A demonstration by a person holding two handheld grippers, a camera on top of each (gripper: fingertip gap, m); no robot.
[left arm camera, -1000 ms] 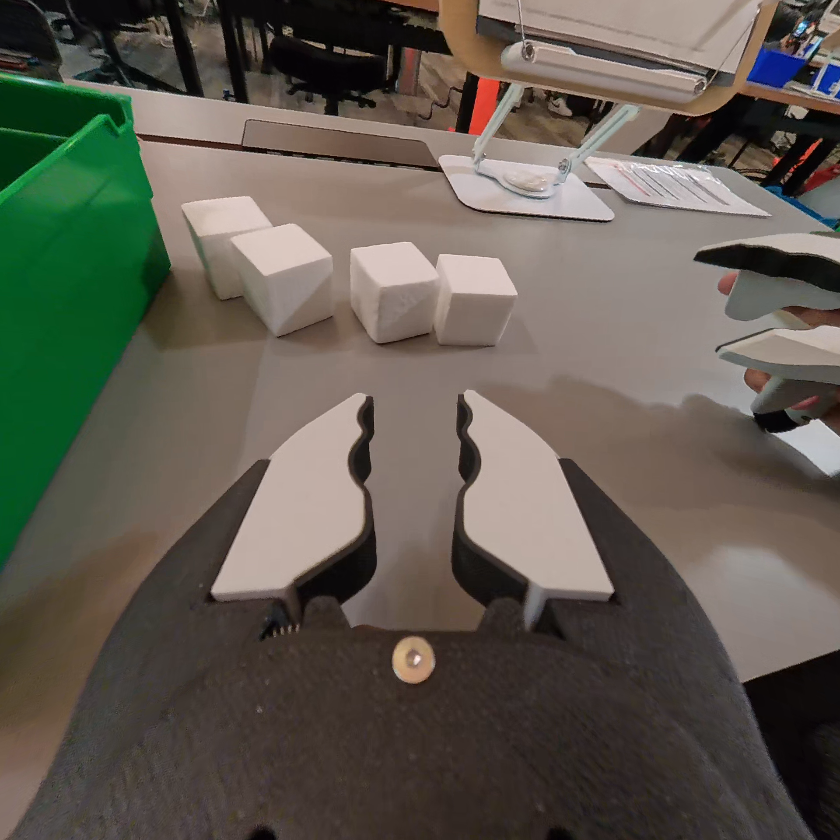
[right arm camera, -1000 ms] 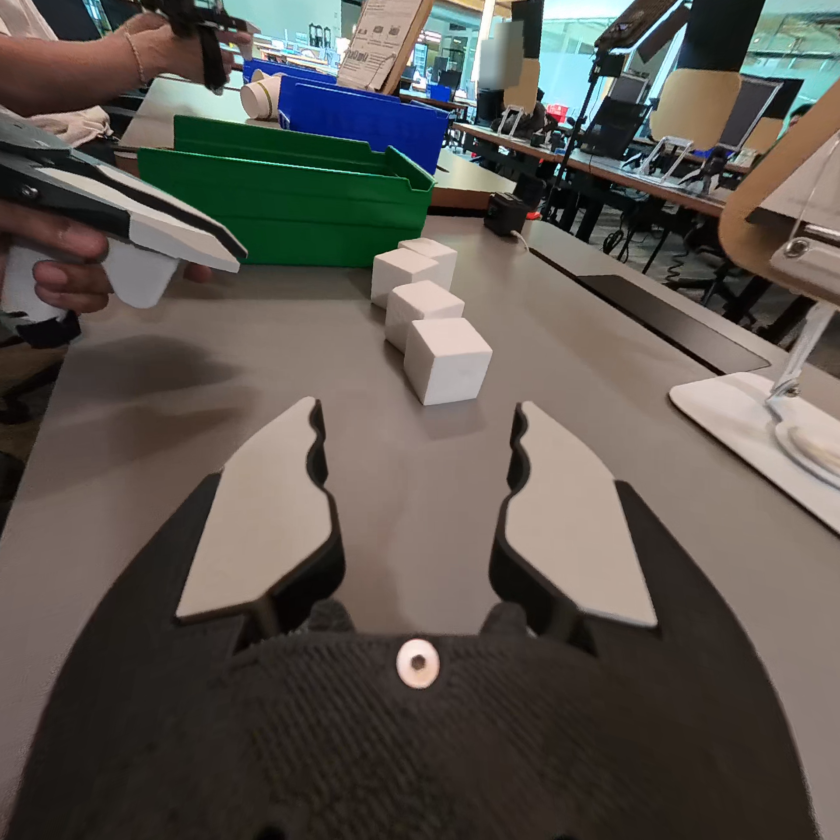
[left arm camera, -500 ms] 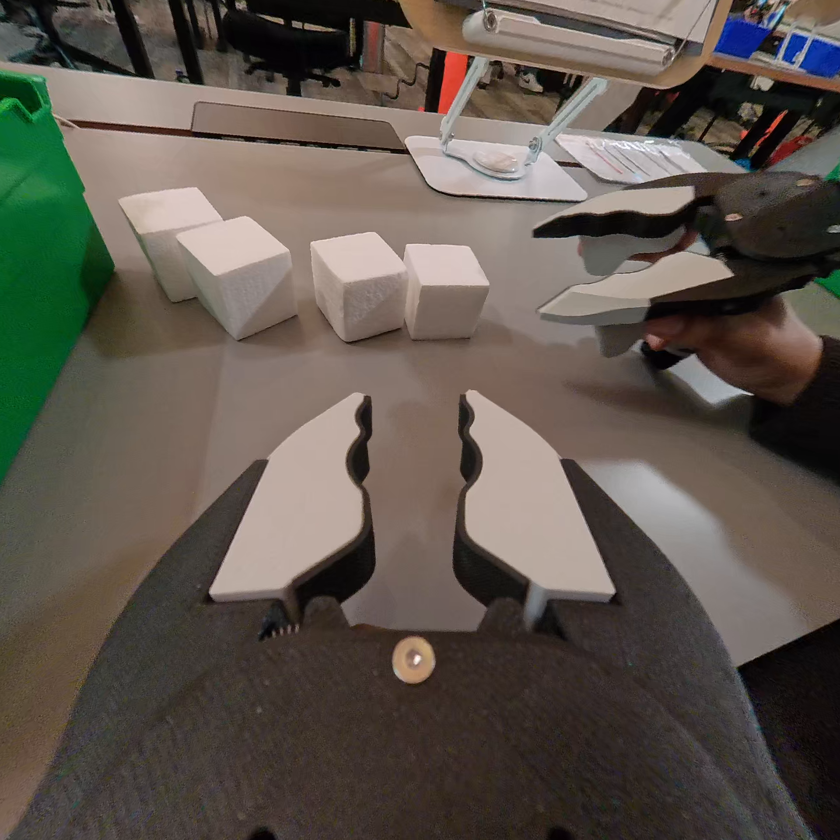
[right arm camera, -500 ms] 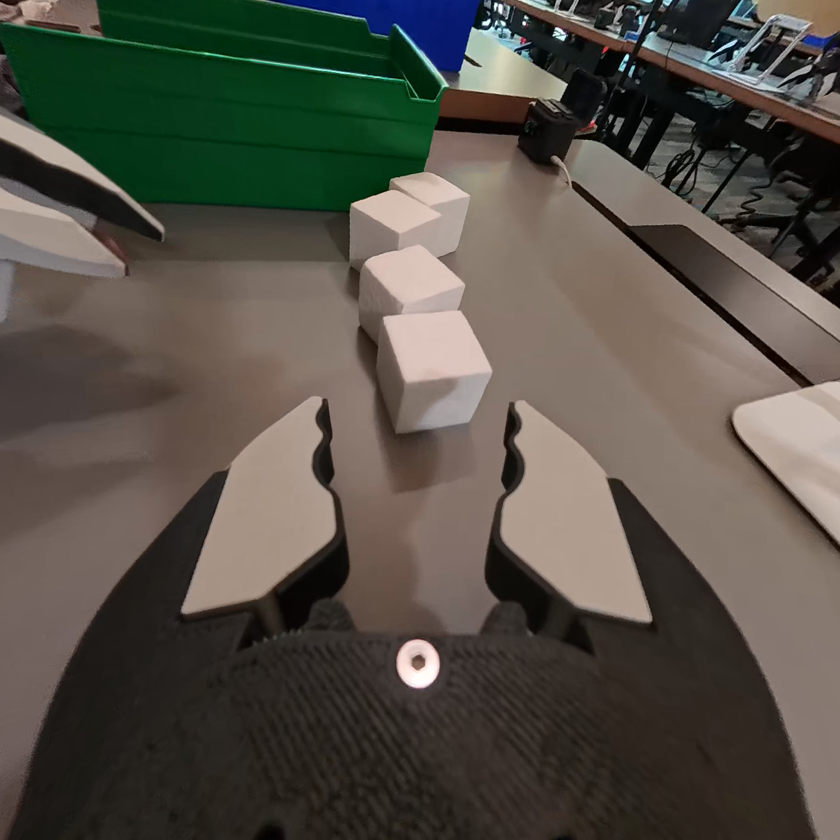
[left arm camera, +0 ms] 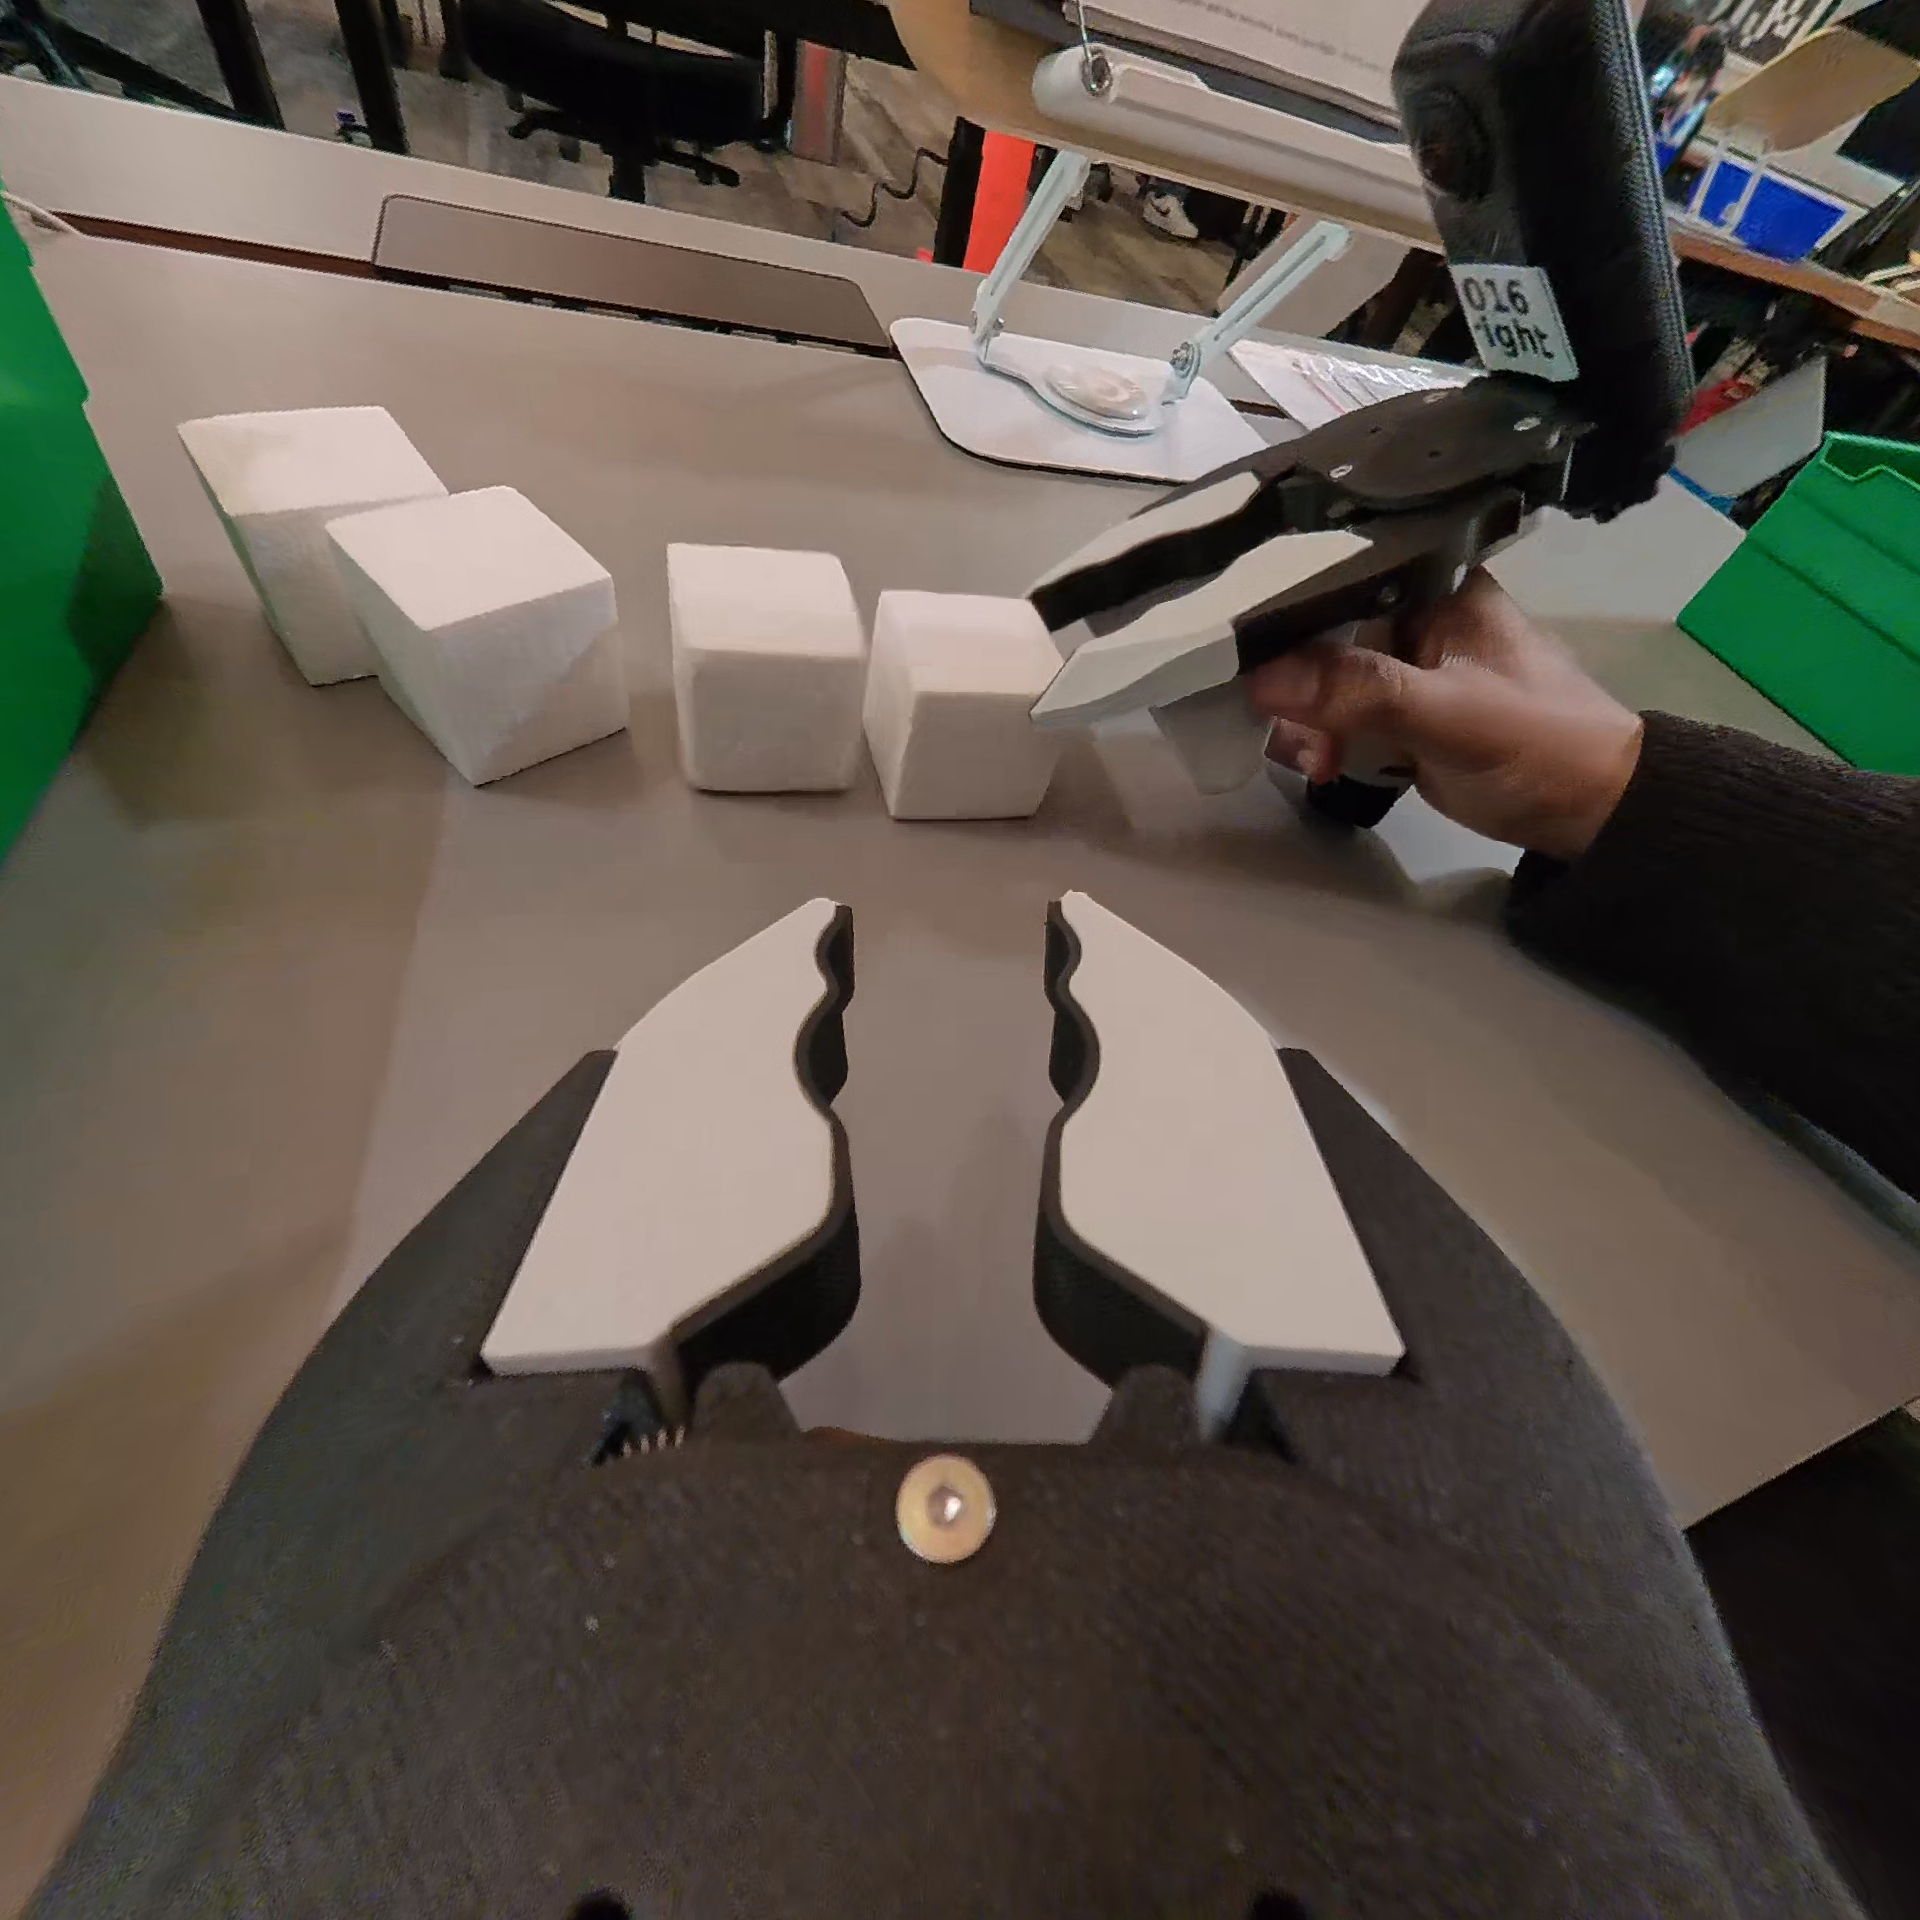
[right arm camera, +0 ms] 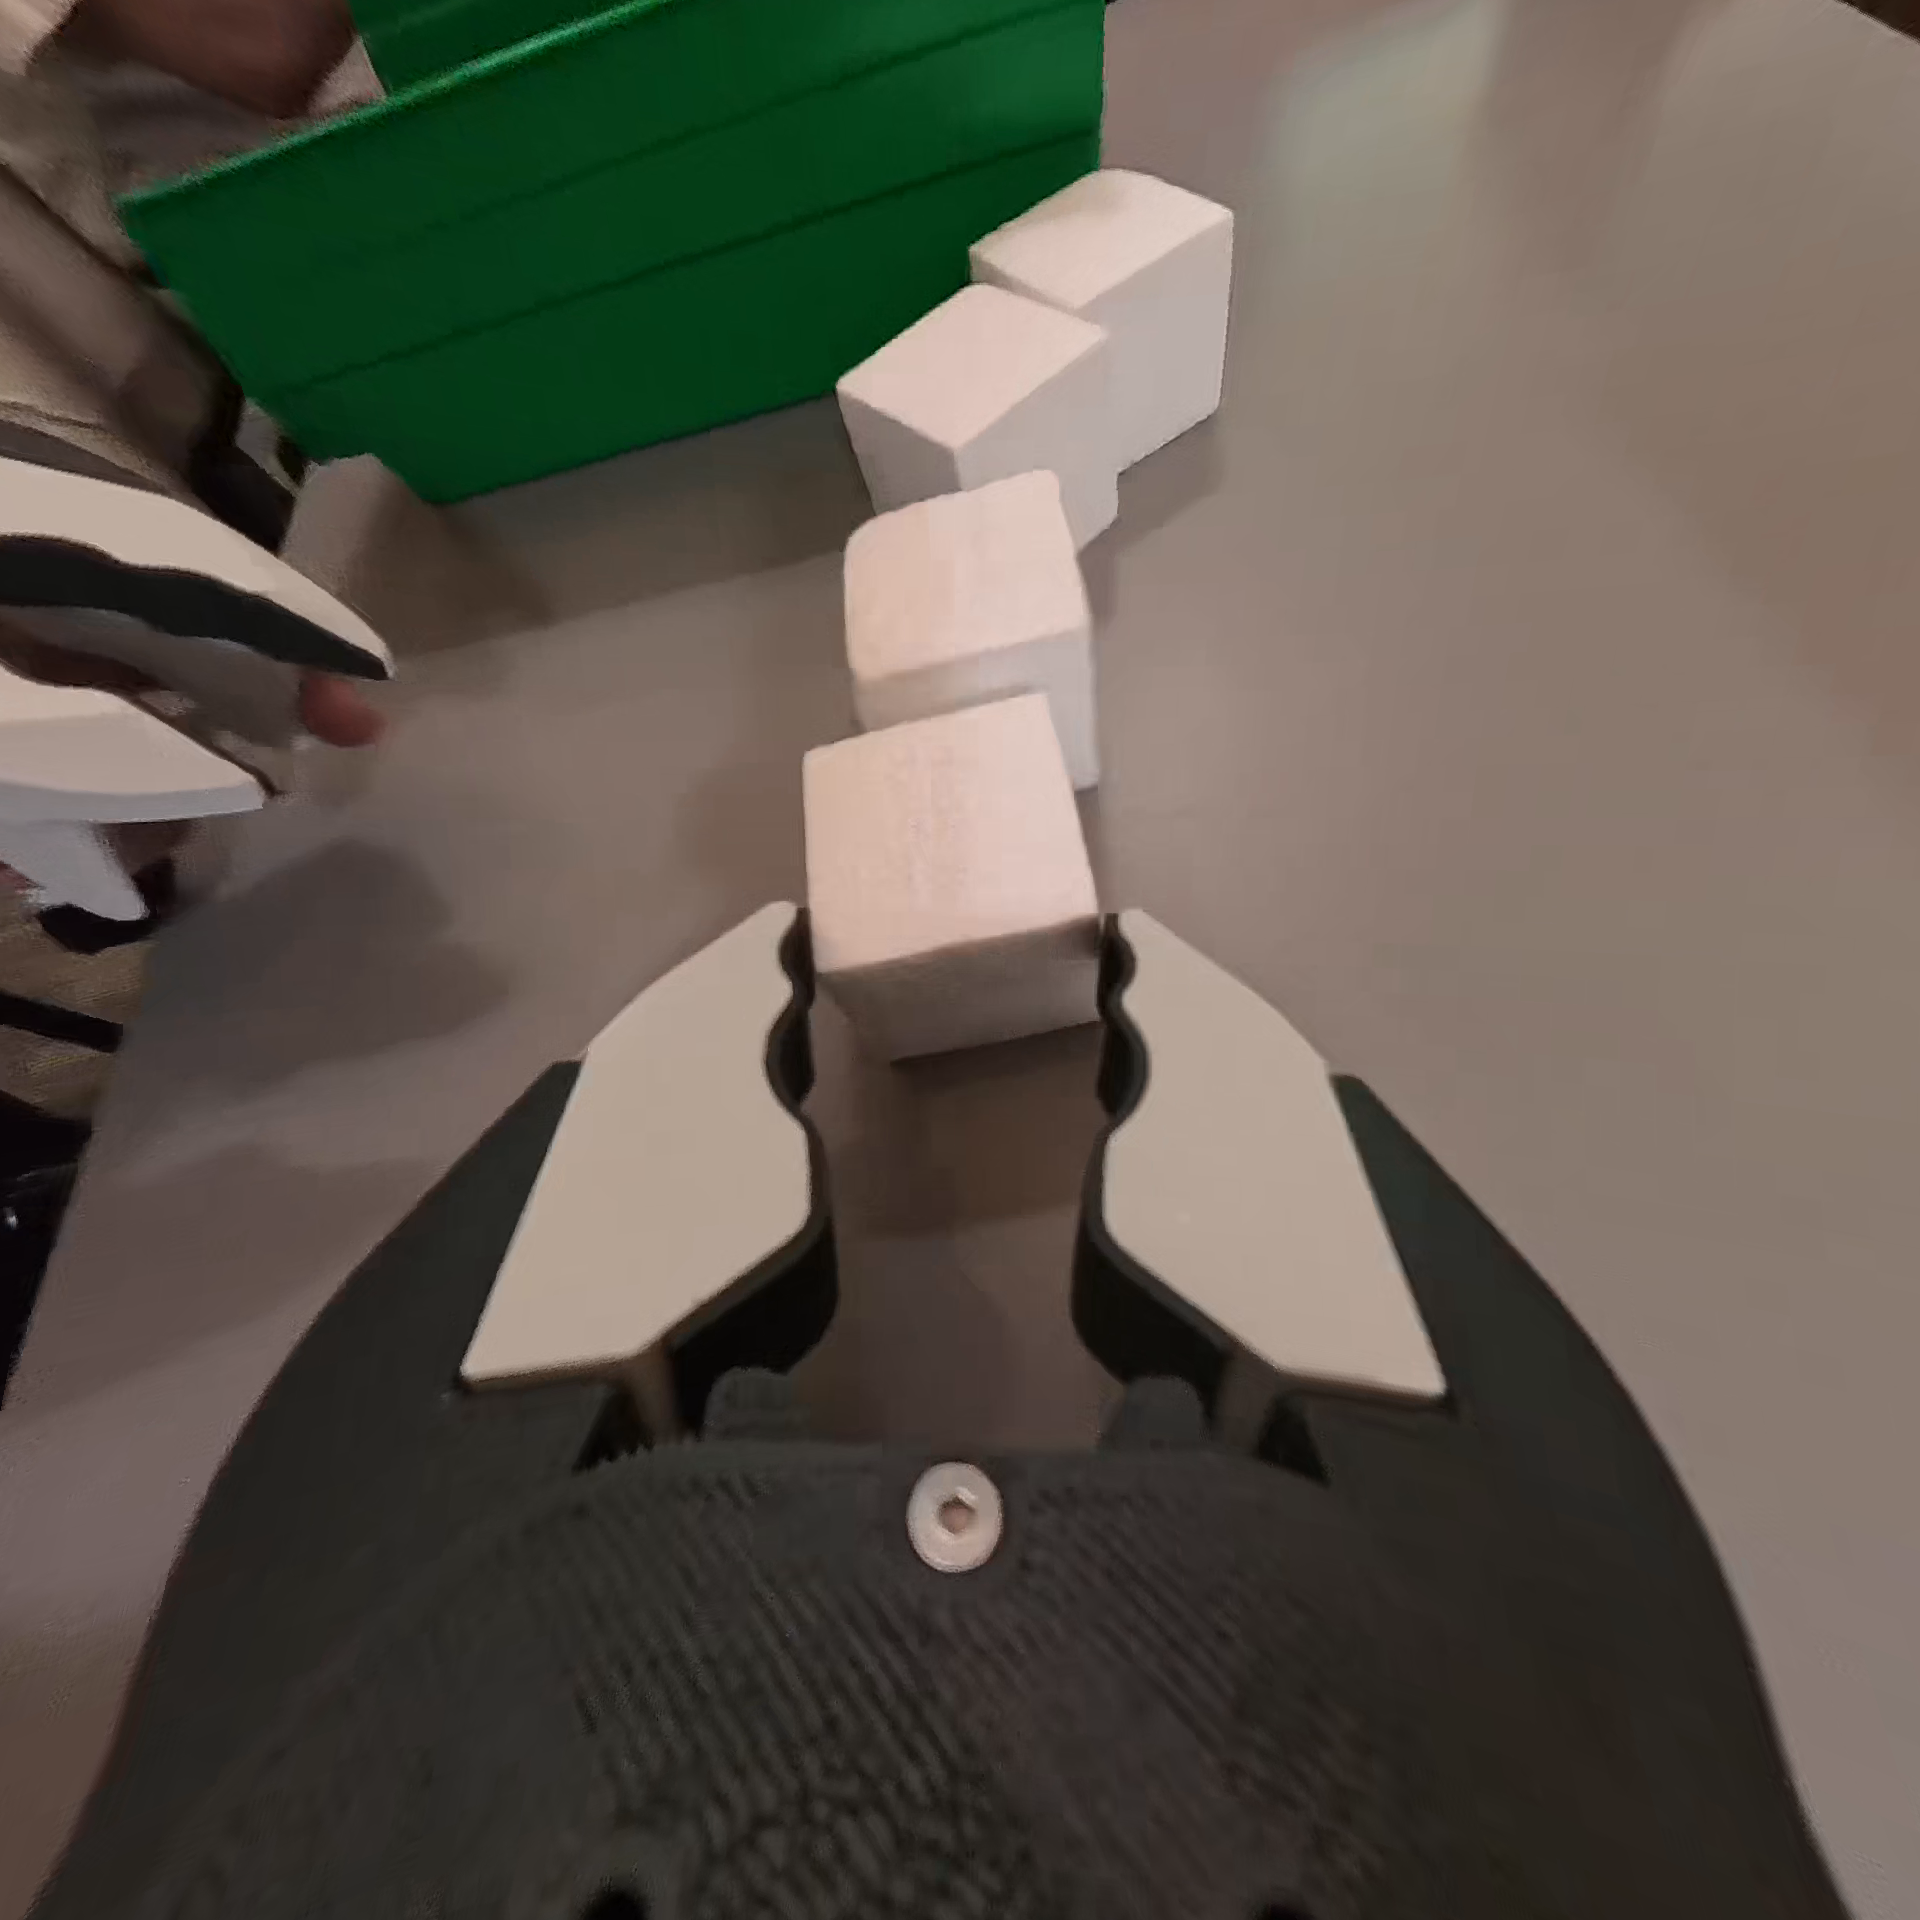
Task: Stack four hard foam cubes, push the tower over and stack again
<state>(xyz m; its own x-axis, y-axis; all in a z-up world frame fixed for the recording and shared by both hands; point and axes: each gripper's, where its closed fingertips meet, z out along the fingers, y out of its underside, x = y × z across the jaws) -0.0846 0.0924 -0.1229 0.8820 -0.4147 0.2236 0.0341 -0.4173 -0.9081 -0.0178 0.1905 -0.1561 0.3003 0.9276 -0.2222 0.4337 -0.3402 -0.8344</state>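
Several white foam cubes stand in a row on the grey table (left arm camera: pixel 312 1039). My right gripper (right arm camera: pixel 951 925) is open, its jaws narrowed, with the tips on either side of the near end of the rightmost cube (right arm camera: pixel 951 831), which rests on the table. In the left wrist view the right gripper (left arm camera: pixel 1039 660) sits at that cube's (left arm camera: pixel 951 707) right edge, held by a hand (left arm camera: pixel 1455 717). My left gripper (left arm camera: pixel 948 914) is open and empty, low over the table a short way in front of the row. It also shows at the left of the right wrist view (right arm camera: pixel 322 732).
A green bin (right arm camera: pixel 623 260) stands at the far end of the row, its edge at the left of the left wrist view (left arm camera: pixel 52 623). Another green bin (left arm camera: pixel 1818 623) is at the right. A document stand on a white base (left arm camera: pixel 1070 405) is behind the cubes.
The right gripper has moved forward and down to the rightmost cube, and its jaws have narrowed around the cube's near end. The left gripper has stayed open and shifted only slightly.
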